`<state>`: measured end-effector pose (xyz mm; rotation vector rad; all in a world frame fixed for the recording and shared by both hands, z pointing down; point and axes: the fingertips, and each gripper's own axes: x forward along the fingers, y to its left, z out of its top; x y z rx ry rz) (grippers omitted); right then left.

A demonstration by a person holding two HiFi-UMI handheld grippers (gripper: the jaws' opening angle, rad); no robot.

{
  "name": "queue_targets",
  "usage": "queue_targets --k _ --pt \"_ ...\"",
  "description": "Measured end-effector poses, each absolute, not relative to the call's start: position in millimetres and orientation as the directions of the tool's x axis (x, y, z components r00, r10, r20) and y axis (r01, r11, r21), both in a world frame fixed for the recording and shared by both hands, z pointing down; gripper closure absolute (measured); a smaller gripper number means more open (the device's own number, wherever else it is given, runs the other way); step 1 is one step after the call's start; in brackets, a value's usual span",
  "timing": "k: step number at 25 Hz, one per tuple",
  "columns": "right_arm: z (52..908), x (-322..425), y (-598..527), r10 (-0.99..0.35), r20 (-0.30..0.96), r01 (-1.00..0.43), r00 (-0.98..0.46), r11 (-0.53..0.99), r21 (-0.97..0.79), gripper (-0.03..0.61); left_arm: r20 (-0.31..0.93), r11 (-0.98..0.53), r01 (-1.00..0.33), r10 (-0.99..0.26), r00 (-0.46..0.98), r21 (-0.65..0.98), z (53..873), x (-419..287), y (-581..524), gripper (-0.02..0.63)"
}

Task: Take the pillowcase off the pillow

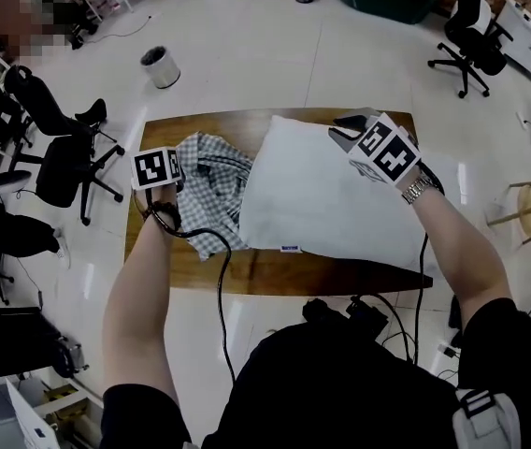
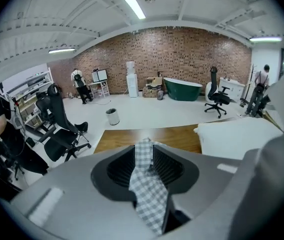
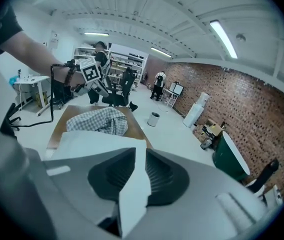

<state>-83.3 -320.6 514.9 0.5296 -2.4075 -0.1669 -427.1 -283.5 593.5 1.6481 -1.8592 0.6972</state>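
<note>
Your left gripper (image 2: 144, 151): fingers pinching the checked pillowcase (image 1: 211, 181). Right gripper (image 3: 134, 156): fingers clamped on the pillow (image 1: 326, 199) corner. Pillowcase looks nearly off, bunched at the pillow's left end; pulling it clear remains.

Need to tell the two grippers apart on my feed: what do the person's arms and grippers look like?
The left gripper and right gripper are grey with black ribbed pads. Each carries a white cube with black square markers and trails a black cable. The person wears black short sleeves and a metal wristwatch on the right wrist.
</note>
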Motion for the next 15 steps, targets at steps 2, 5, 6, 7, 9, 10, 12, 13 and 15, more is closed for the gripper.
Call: queue_targets --k 2,5,6,7,9,10,12,13,15 --pt "508 -87 -295 -0.428 0.565 -0.344 -0.706 0.904 0.255 0.523 0.671 0.067 -0.998 -0.74 -0.044 0.009 583 -407 -268 0.499" --pt "497 -95 -252 -0.456 0.537 -0.372 -0.71 0.89 0.264 0.551 0.616 -0.005 -0.999 -0.787 0.031 0.043 565 -380 -238 0.5" --pt "493 -97 -237 -0.467 0.526 -0.382 -0.711 0.884 0.269 0.56 0.597 -0.03 -0.998 -0.801 0.057 0.054 559 -371 -226 0.505" --pt "489 -99 -220 -0.478 0.513 -0.39 -0.713 0.879 0.276 0.566 0.576 -0.055 -0.996 -0.814 0.082 0.063 553 -362 -212 0.509" --pt "483 -103 -185 -0.493 0.487 -0.402 -0.721 0.87 0.286 0.574 0.533 -0.106 -0.992 -0.837 0.127 0.07 541 -343 -183 0.526" --pt "480 -104 -166 -0.499 0.473 -0.407 -0.726 0.867 0.289 0.574 0.51 -0.132 -0.989 -0.847 0.149 0.07 535 -333 -168 0.532" --pt "474 -105 -130 -0.519 0.44 -0.422 -0.732 0.854 0.305 0.574 0.462 -0.193 -0.979 -0.863 0.203 0.071 522 -311 -138 0.559" --pt "471 -106 -113 -0.533 0.422 -0.434 -0.733 0.845 0.313 0.574 0.437 -0.226 -0.972 -0.868 0.234 0.071 515 -299 -122 0.577" --pt "462 -108 -80 -0.561 0.378 -0.461 -0.737 0.825 0.327 0.575 0.396 -0.283 -0.957 -0.872 0.287 0.069 502 -280 -90 0.606"
